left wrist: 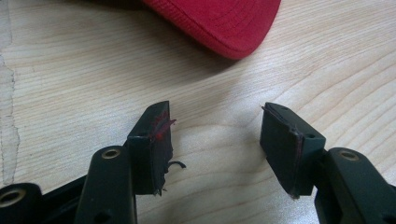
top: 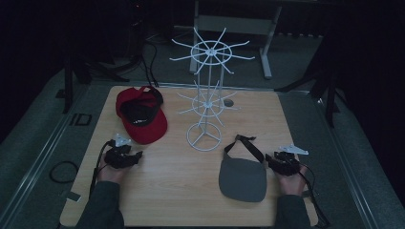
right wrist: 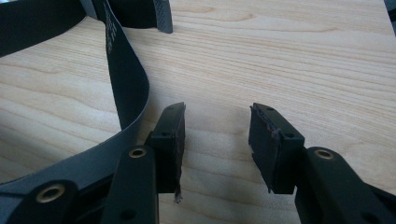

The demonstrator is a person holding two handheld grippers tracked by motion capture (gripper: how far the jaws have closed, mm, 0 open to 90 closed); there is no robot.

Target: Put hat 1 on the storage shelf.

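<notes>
Left tool (top: 138,155) released, jaws spread wide with bare wood between them, sitting low on the worktop (top: 181,191) just short of the red cap (top: 142,114). In the left gripper view the cap's red brim (left wrist: 219,23) lies ahead of the jaws, apart from them, not touched.

Right tool (top: 269,158) also released, nothing between its jaws. It rests just beside the grey visor (top: 242,179), at that visor's right edge. In the right gripper view the visor's black strap (right wrist: 123,74) curves past the left jaw, very close; can't tell if it brushes it.

Behind both, mid-worktop: white wire rack (top: 206,90), two tiers of spokes, all bare. Cap lies upside down at the rear left, visor flat at the front right with its strap looped toward the rack.

Step, as I read it: start or approach phase, neither headwear item picked up, likely meant for the rack's spokes. Next move probably calls for one tool to move forward onto a brim or strap edge, clench on it and lift clear before heading to a spoke. The strap is thin and floppy, so a grab could slip.
</notes>
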